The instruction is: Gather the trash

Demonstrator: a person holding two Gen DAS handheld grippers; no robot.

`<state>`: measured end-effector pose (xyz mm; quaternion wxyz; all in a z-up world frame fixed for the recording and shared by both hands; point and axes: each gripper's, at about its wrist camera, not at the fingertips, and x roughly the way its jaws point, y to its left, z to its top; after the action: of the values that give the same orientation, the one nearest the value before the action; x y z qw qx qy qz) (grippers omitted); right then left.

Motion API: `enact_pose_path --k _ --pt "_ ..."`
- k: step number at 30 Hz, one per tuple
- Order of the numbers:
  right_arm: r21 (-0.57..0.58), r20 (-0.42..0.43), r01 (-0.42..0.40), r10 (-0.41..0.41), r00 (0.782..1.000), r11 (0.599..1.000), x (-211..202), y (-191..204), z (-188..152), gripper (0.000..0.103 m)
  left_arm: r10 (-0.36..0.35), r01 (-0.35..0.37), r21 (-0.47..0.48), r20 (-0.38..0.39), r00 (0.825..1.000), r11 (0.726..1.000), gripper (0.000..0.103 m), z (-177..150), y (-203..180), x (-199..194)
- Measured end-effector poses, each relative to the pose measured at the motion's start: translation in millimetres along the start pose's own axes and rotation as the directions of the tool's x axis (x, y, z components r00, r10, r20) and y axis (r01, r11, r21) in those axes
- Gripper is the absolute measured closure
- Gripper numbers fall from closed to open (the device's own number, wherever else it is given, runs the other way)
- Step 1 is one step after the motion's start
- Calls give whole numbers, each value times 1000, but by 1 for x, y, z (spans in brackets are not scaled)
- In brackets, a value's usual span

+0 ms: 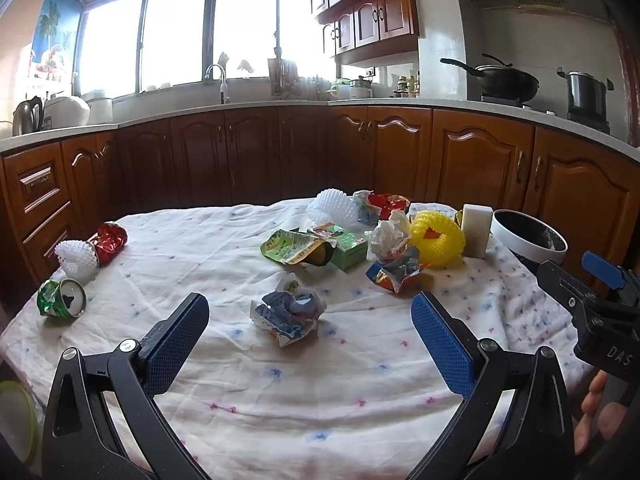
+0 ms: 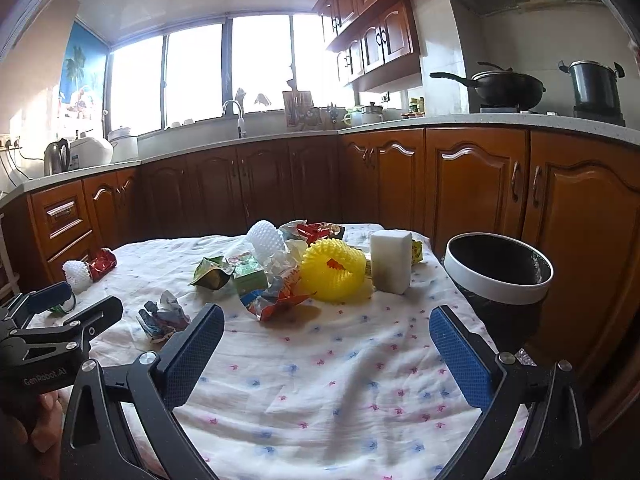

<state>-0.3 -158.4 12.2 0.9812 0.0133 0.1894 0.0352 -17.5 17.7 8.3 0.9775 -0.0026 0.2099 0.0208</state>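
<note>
My left gripper hovers wide open, holding nothing; the crumpled blue wrapper lies on the tablecloth dead ahead between my fingers; my right gripper, also spread and empty, sits nearer the bin.

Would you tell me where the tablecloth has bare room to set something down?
The near cloth is bare, from both tools back to the crumpled blue wrapper. Another free patch lies between that wrapper and the green can. Around the yellow foam ring it is crowded.
</note>
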Motion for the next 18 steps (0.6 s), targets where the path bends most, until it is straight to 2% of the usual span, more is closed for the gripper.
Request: enact_pose_path --k 18 --pt "4 9 -4 4 1000 1000 -3 -1 2 0 1 -1 -1 5 1000 1000 0 0 0 -1"
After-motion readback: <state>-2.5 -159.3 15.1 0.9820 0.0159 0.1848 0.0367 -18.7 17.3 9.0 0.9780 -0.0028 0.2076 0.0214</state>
